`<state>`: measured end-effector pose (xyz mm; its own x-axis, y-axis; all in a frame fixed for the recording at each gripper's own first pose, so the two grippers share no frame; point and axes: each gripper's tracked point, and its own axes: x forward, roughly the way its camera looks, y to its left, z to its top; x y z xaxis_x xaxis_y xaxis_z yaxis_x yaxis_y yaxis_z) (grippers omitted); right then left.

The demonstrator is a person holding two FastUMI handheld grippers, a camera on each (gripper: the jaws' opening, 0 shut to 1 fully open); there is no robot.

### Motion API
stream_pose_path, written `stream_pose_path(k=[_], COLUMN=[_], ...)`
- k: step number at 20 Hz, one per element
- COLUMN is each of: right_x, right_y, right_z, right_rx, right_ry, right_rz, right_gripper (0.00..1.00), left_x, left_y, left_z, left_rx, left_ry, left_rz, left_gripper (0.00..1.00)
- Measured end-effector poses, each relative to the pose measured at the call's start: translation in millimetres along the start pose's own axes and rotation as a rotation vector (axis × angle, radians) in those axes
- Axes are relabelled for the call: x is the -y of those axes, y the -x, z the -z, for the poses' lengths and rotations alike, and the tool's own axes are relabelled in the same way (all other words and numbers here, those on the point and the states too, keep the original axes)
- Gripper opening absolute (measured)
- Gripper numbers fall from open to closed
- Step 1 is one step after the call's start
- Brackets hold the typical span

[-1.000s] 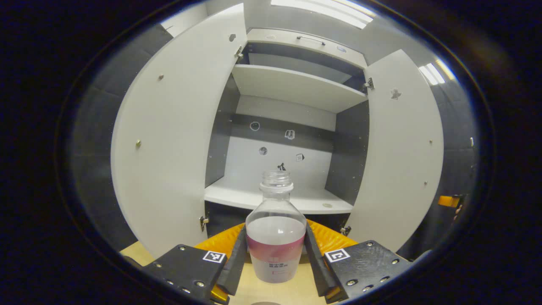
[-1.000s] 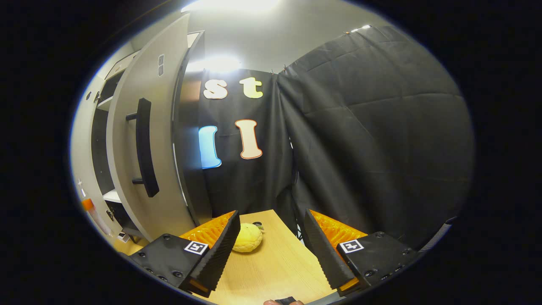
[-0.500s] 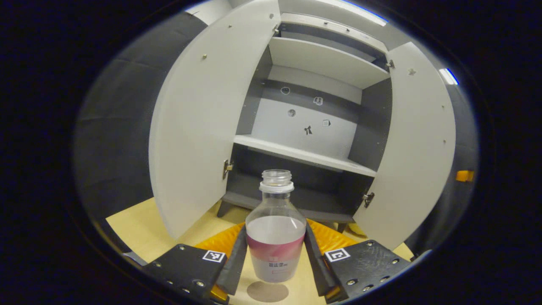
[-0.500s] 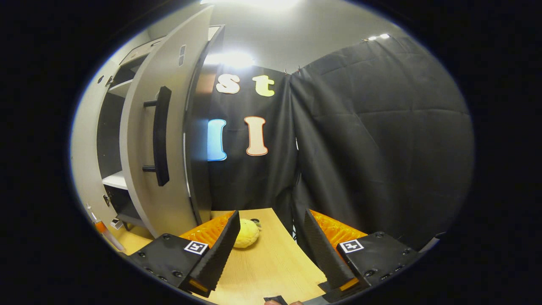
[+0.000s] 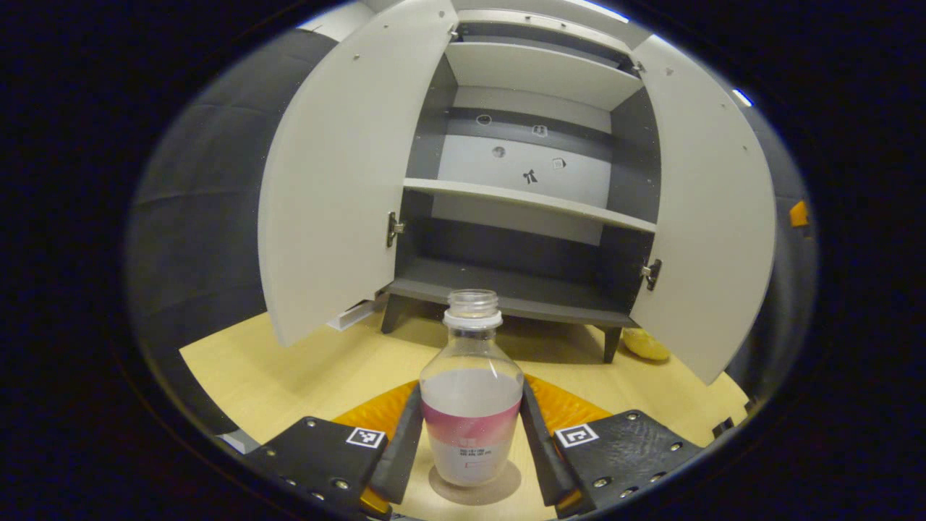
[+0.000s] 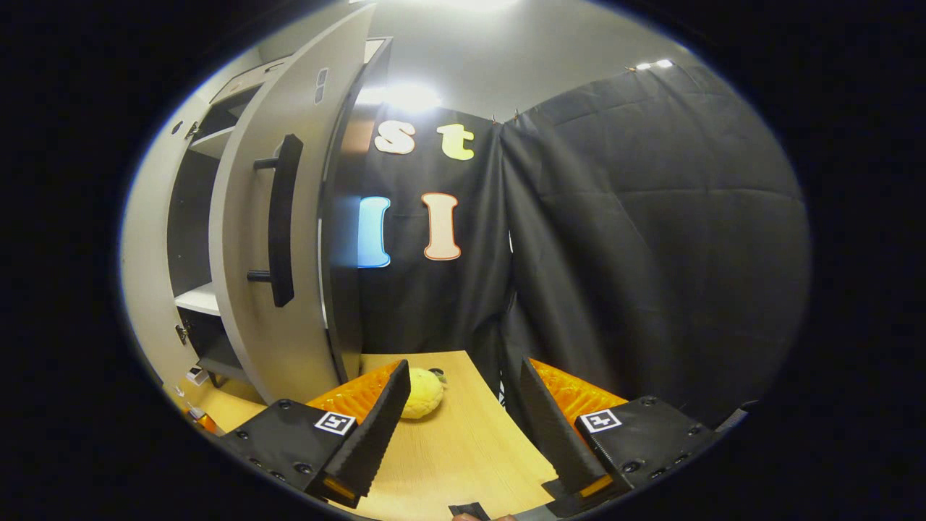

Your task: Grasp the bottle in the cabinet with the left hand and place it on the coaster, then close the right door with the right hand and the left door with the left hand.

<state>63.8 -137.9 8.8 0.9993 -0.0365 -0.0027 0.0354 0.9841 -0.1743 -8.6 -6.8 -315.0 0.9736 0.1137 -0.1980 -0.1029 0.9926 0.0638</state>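
A clear uncapped bottle (image 5: 471, 416) with a pink and white label stands upright between the fingers of my left gripper (image 5: 470, 396), which is shut on its body. Right under its base lies a round brown coaster (image 5: 506, 486) on the wooden table; I cannot tell if the bottle touches it. Beyond stands the grey cabinet (image 5: 521, 289) with its left door (image 5: 340, 181) and right door (image 5: 712, 217) both swung wide. In the right gripper view my right gripper (image 6: 463, 427) is open over the table, with the right door's outer face and black handle (image 6: 281, 217) up to its left.
A yellow lumpy object (image 6: 423, 383) lies on the table (image 6: 463, 463) just past my right gripper's left finger, and it shows by the cabinet's right leg (image 5: 646, 346) too. Black cloth walls the booth behind and to the right. The table's far edge runs close past the yellow object.
My left gripper has come down and back from the cabinet with the bottle, and the coaster now sits under the bottle. The right gripper has drifted slightly, still open.
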Motion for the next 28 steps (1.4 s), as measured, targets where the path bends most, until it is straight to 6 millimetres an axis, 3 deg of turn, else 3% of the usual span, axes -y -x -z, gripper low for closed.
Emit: stream_pose_path(k=[5,6,8,9,11,12,13,15,17,19,20,21,22,23,24,26,28], right_x=[0.5,0.6,-2.7,-4.6,-5.9,-7.0,-8.7,-8.5,-9.1,-8.2,-8.4,-8.9,-8.4,-7.2,-4.8,2.5,6.2], right_y=[-10.3,-12.3,-14.1,-15.9,-16.9,-16.8,-17.9,-18.9,-21.8,-22.9,-24.1,-25.0,-26.2,-28.7,-31.8,-37.6,-42.3], right_z=[10.5,14.2,21.2,23.3,25.0,25.6,25.2,22.5,22.0,23.8,25.3,25.2,25.8,25.3,23.9,15.8,9.2], right_rx=[-0.053,-0.072,-0.109,-0.118,-0.124,-0.127,-0.129,-0.123,-0.121,-0.122,-0.124,-0.127,-0.129,-0.133,-0.132,-0.111,-0.092], right_ry=[-0.060,-0.077,-0.117,-0.129,-0.131,-0.127,-0.124,-0.130,-0.141,-0.149,-0.155,-0.164,-0.174,-0.184,-0.193,-0.210,-0.217], right_rz=[0.013,0.017,0.011,0.009,0.009,0.006,0.004,0.003,0.003,0.008,0.008,0.008,0.010,0.015,0.022,0.042,0.055], right_gripper=[0.97,0.92,0.97,0.92,0.97,0.97,0.97,0.97,0.97,0.92,0.92,0.92,0.97,0.97,0.97,0.92,0.97], left_x=[9.0,12.2,17.3,18.8,17.5,16.1,16.1,11.7,9.6,7.2,5.7,8.5,13.6,17.4,21.4,25.9,28.7], left_y=[-0.4,-0.4,-3.9,-1.5,-1.3,0.8,3.8,8.6,14.5,15.7,17.3,17.5,20.0,23.4,28.1,39.7,50.5], left_z=[15.5,20.7,29.8,32.3,37.7,38.7,42.3,52.9,55.9,46.8,40.2,33.4,25.1,12.7,-2.8,-40.3,-80.4], left_rx=[0.028,0.025,0.016,0.017,-0.007,-0.013,-0.024,-0.061,-0.079,-0.068,-0.062,-0.061,-0.056,-0.043,-0.024,0.029,0.083], left_ry=[-0.086,-0.111,-0.161,-0.178,-0.172,-0.154,-0.138,-0.118,-0.109,-0.117,-0.132,-0.145,-0.154,-0.159,-0.158,-0.146,-0.133], left_rz=[0.030,0.039,0.060,0.061,0.053,0.046,0.049,0.036,0.033,0.022,0.013,0.022,0.039,0.051,0.063,0.075,0.091], left_gripper=[0.70,0.70,0.71,0.72,0.72,0.66,0.74,0.77,0.72,0.89,0.87,0.99,1.00,0.93,0.93,0.93,0.93])
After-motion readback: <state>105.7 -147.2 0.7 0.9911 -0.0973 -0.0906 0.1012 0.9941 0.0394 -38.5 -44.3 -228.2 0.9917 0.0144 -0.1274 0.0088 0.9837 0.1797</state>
